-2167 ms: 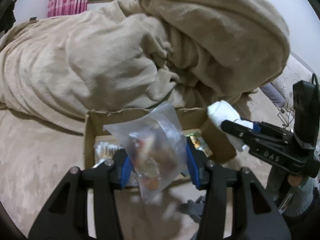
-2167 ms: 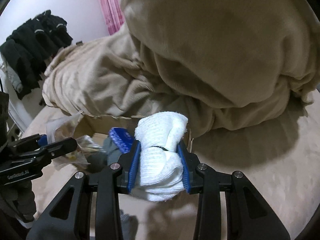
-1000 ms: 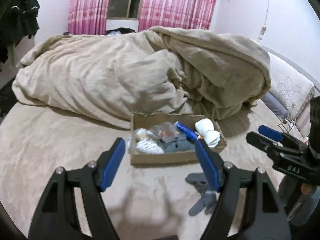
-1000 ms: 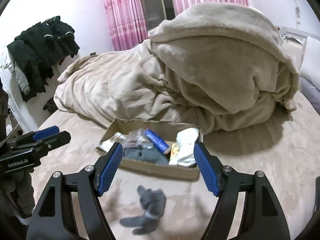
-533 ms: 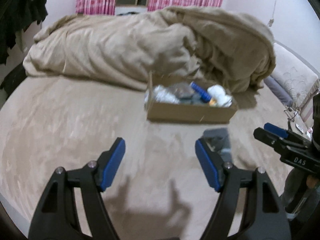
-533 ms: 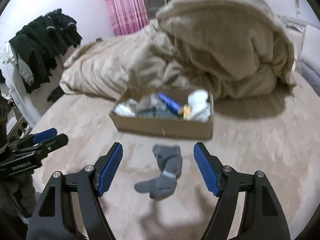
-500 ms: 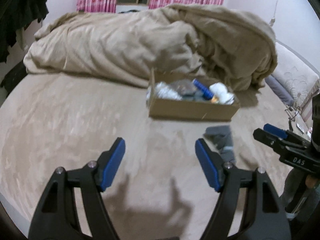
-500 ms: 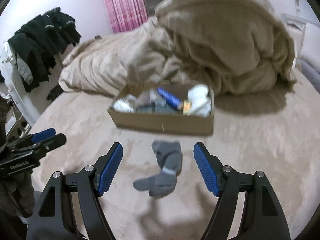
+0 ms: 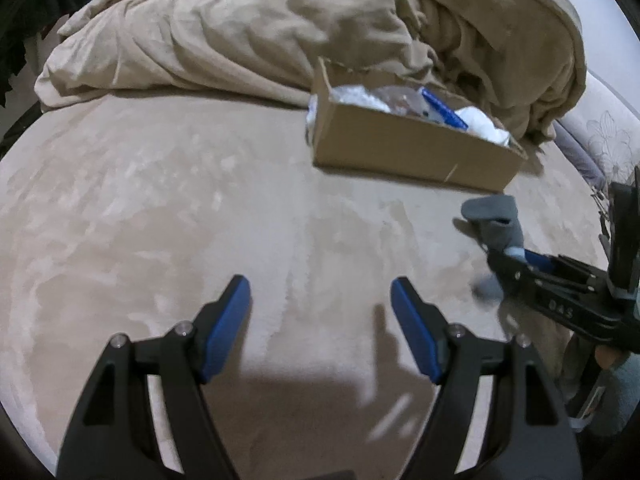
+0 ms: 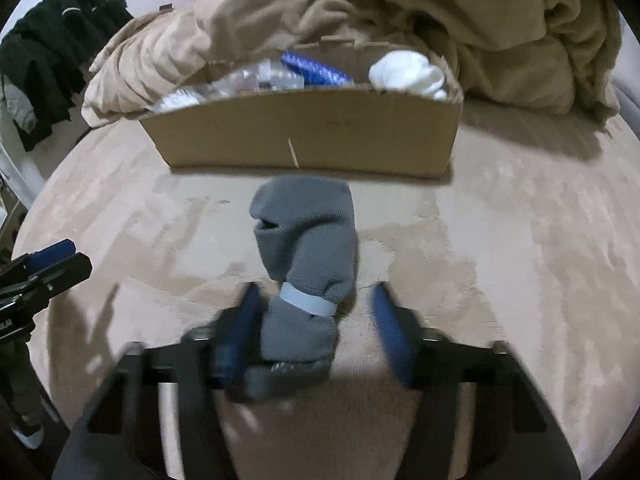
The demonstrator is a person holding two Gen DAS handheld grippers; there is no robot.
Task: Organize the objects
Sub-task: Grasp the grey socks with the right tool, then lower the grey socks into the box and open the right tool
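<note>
The right gripper [image 10: 316,328] is low over the bed [image 10: 500,248], which has a soft, fuzzy tan cover. Its jaws have just been closing, and a rolled grey sock [image 10: 306,248] lies between them. The left blue pad [image 10: 240,332] looks right up against the knitted sock, but there is a gap on the other side, so the jaws are not pinching it yet. The pads are blurry. The sock is a lumpy bundle with a pale blue band around its middle, and its fat end sticks out ahead of the jaws. Just past the sock stands a long, low cardboard box [image 10: 312,136] with flat brown walls. Inside it are a fluffy white sock ball [image 10: 408,72], a shiny blue packet [image 10: 316,68] and some crinkly clear plastic bags [image 10: 256,78]. Behind the box is a big rumpled tan blanket [image 10: 500,20]. The left gripper [image 9: 320,320] hangs over the bare bed with its jaws spread wide and nothing between them. From there the box is ahead and to the right, and the sock is off to the right of the jaws.
</note>
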